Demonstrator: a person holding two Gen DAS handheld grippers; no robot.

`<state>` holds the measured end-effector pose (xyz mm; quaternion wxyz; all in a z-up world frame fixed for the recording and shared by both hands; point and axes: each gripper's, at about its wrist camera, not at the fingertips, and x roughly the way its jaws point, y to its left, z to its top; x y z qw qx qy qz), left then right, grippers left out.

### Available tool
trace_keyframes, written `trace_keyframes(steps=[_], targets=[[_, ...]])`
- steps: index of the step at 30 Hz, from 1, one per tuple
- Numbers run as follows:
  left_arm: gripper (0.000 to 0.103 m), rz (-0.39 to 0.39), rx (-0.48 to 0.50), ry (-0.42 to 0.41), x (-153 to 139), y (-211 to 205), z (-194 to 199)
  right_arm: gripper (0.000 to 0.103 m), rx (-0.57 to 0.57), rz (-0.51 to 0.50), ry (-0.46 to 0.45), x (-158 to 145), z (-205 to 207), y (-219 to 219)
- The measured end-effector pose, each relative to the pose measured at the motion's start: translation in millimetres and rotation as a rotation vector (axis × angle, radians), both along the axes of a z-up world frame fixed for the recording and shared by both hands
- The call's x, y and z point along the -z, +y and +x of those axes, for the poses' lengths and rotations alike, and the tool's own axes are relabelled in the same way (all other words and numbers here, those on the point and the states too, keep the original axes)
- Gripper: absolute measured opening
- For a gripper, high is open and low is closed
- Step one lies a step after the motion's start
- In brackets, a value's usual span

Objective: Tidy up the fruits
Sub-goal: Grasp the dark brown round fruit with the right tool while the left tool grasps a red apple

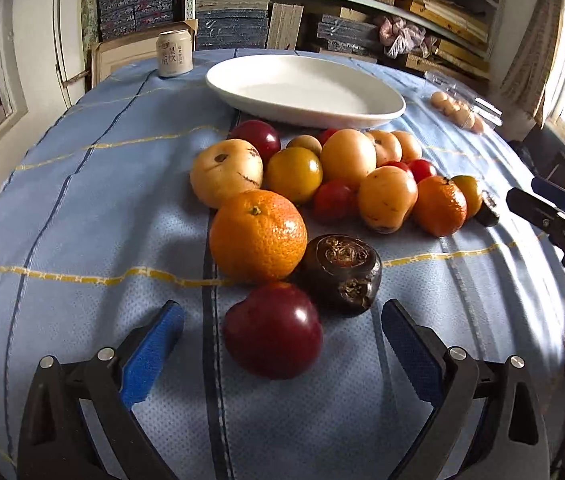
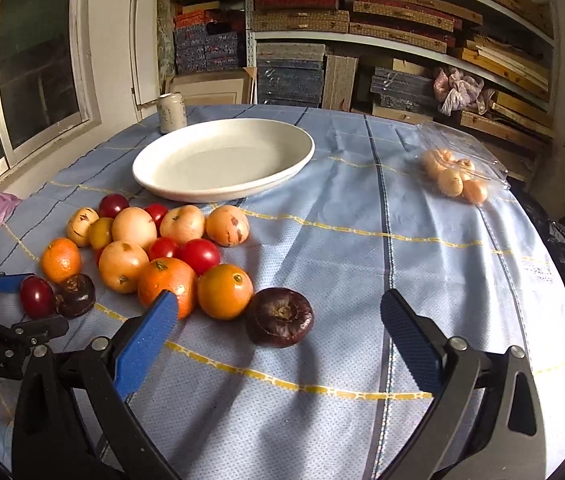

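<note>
While the left tongs point(image 1: 282, 344) hang released, a dark red round plum point(image 1: 273, 330) lies between their blue pads, touching a brown-black water chestnut point(image 1: 340, 274) and a large orange mandarin point(image 1: 257, 236) just behind it. The rest of the heap of fruits point(image 2: 154, 248) crowds the blue checked cloth on the desk point(image 2: 362, 260), just beside an empty white oval plate point(image 2: 224, 158). The right tongs point(image 2: 278, 336) are released too, around a second dark water chestnut point(image 2: 279, 317). Farther off stand a pale drink can point(image 1: 174, 53) and a clear plastic box of small tan fruit point(image 2: 458, 174).
</note>
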<state>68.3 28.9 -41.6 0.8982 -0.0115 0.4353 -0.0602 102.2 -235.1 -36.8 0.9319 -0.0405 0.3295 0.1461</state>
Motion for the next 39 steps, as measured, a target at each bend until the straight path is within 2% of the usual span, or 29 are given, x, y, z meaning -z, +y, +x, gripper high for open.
trace_keyframes(steps=[7, 9, 10, 11, 15, 18, 19, 20, 29, 35, 37, 39], targets=[[0.099, 0.004, -0.007, -0.006, 0, 2, -1, 0.099, 0.027, 0.009, 0.061, 13, 3, -11], [0.09, -0.009, -0.002, -0.037, -5, 2, -8, 0.099, 0.028, 0.013, 0.063, 14, 4, -13], [0.079, -0.007, 0.003, -0.053, -7, 1, -10, 0.099, 0.032, 0.017, 0.059, 14, 4, -14], [0.073, -0.015, 0.025, -0.051, -8, -1, -11, 0.099, 0.035, 0.018, 0.056, 14, 4, -15], [0.07, -0.011, 0.044, -0.034, -4, -5, -14, 0.099, 0.04, 0.022, 0.052, 13, 4, -17], [0.056, -0.037, 0.044, -0.059, -8, -1, -19, 0.099, 0.04, 0.027, 0.047, 12, 2, -18], [0.043, -0.05, 0.05, -0.057, -8, 0, -19, 0.099, 0.037, 0.03, 0.047, 12, 2, -18], [0.041, -0.059, 0.051, -0.053, -8, 2, -19, 0.099, 0.035, 0.032, 0.048, 12, 2, -18], [0.04, -0.119, 0.041, -0.038, -9, 9, -23, 0.099, 0.019, 0.03, 0.058, 13, 2, -15], [0.04, -0.095, -0.003, -0.067, -14, 28, -33, 0.099, -0.034, 0.053, 0.126, 21, 12, -12], [0.04, -0.101, -0.009, -0.069, -13, 32, -34, 0.092, -0.039, 0.043, 0.146, 23, 20, -9], [0.04, -0.11, -0.009, -0.066, -12, 33, -33, 0.066, -0.039, 0.022, 0.169, 27, 28, -8]])
